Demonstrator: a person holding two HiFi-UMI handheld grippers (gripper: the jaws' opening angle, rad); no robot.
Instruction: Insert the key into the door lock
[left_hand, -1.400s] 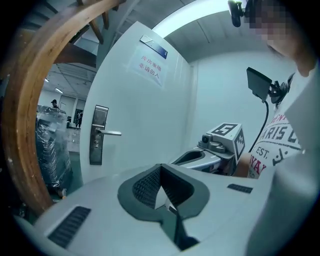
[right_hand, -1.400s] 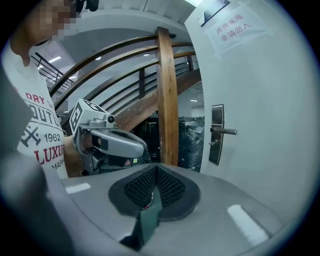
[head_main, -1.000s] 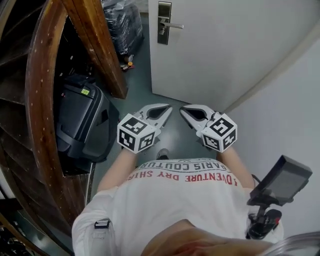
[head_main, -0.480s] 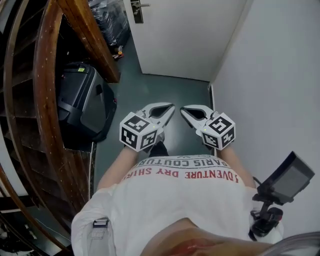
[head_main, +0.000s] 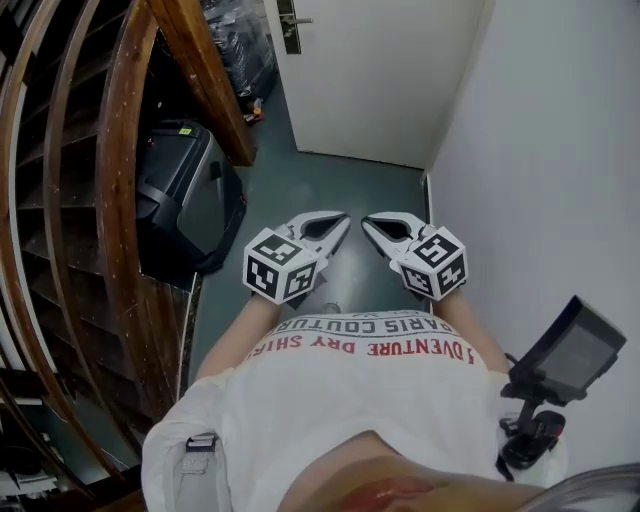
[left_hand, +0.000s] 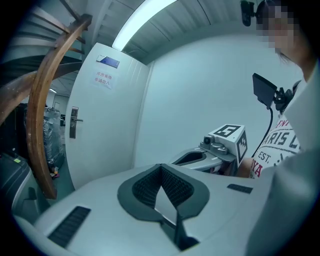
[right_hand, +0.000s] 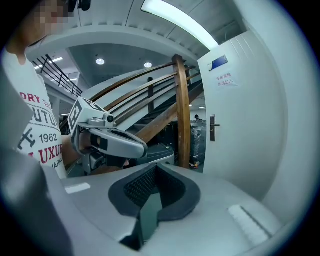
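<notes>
Door lock (head_main: 289, 25) shows in every view; door notice (left_hand: 104, 79), gripper views only. Left gripper (head_main: 343, 220), right gripper (head_main: 368, 222): jaws closed, empty.

One white door (head_main: 380, 70) carries one steel lock plate with one lever handle (head_main: 290, 22) at its left edge. It also has two paper notices near its top edge, one blue notice (left_hand: 108, 62) and one white notice with red print (left_hand: 102, 80). One black hard case (head_main: 185, 195) stands at the grey floor's left edge, beside one curved wooden staircase (head_main: 110, 230). There are two white grippers, the left gripper (head_main: 340, 222) and the right gripper (head_main: 368, 222), each bearing one marker cube. One small black monitor (head_main: 572, 350) shows. Overhead are one long light strip (right_hand: 180, 22) and two round lamps (right_hand: 100, 61).
</notes>
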